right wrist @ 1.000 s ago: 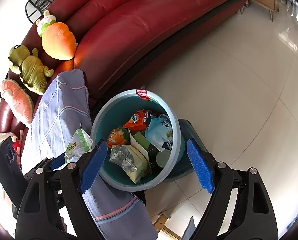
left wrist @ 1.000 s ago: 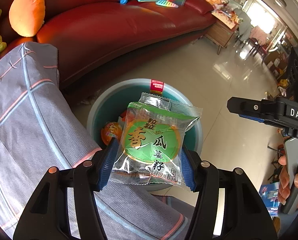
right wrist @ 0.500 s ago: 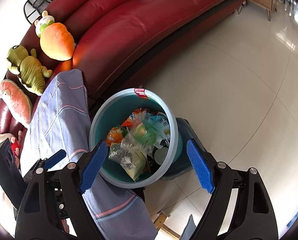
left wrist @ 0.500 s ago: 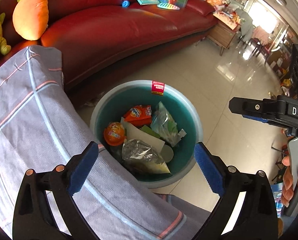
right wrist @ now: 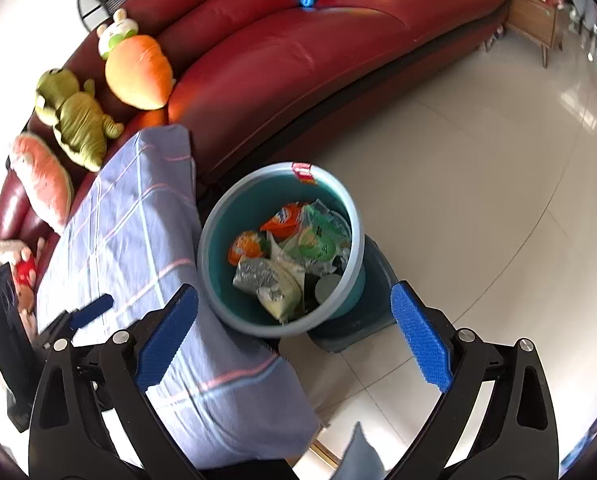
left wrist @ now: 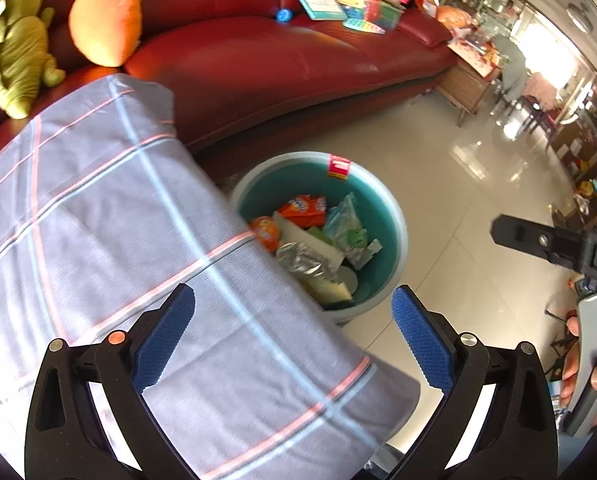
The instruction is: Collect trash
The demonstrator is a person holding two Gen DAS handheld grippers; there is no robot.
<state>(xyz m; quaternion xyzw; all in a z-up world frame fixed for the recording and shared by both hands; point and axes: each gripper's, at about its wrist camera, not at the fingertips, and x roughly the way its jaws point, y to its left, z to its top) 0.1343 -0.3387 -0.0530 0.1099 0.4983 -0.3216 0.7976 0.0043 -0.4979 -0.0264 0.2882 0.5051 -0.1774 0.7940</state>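
Wrappers binned; both claws free for the next pickup.
The green seed packet (right wrist: pixel 316 244) lies crumpled in the teal bin (right wrist: pixel 218 220) beside the table (right wrist: pixel 138 240), no clear long axis. Left claw (left wrist: pixel 294 336) gapes empty; right claw (right wrist: pixel 294 336) is opening, nothing between. Next: probably locate remaining trash.

The mouth of the bin (right wrist: pixel 218 236) is left uncovered, though much of its inside is taken by wrappers (right wrist: pixel 286 260). One side is crowded by a draped cloth (right wrist: pixel 138 240); bare floor (right wrist: pixel 478 200) is seen opposite.
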